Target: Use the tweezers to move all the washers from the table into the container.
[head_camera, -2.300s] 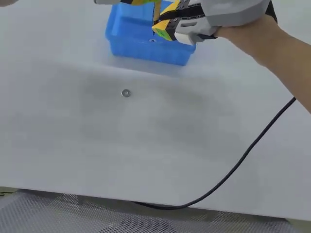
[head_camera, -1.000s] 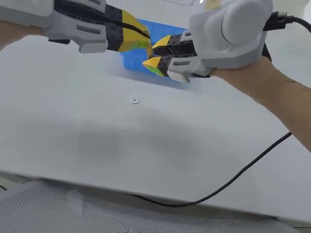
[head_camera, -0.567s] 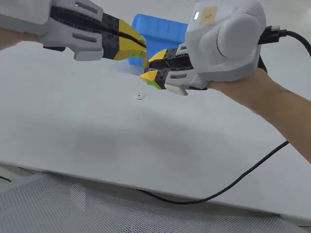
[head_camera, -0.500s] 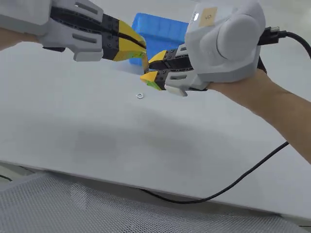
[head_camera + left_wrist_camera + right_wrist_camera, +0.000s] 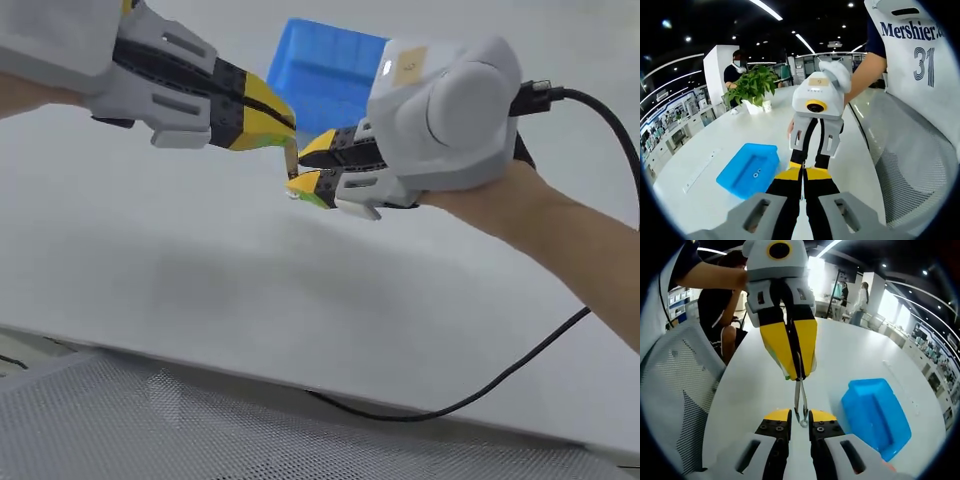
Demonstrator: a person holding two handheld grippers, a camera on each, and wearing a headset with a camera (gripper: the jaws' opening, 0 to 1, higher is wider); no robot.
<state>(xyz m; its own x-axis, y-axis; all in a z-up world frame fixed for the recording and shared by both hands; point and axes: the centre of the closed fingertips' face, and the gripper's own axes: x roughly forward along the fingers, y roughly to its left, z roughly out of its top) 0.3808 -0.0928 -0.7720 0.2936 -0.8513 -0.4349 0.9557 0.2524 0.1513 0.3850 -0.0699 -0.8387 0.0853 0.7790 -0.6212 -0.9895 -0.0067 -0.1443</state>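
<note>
One small metal washer (image 5: 803,423) lies on the white table (image 5: 200,270), seen too in the head view (image 5: 293,191). My left gripper (image 5: 286,128) is shut on thin tweezers (image 5: 800,385), which point down with their tips at the washer. My right gripper (image 5: 313,165) faces it, jaws a little apart on either side of the tweezers' tips, not touching them. The blue container (image 5: 325,72) stands behind both grippers. In the left gripper view it (image 5: 747,170) holds a few washers (image 5: 756,174).
A black cable (image 5: 520,360) runs from the right gripper over the table's near right part. A mesh chair seat (image 5: 150,430) lies below the front edge. A potted plant (image 5: 751,87) stands far off on the table, with people beyond it.
The right gripper left the container and came down beside the washer. The left gripper brought the tweezers in from the left, and their tips now reach the washer. The head camera also shifted.
</note>
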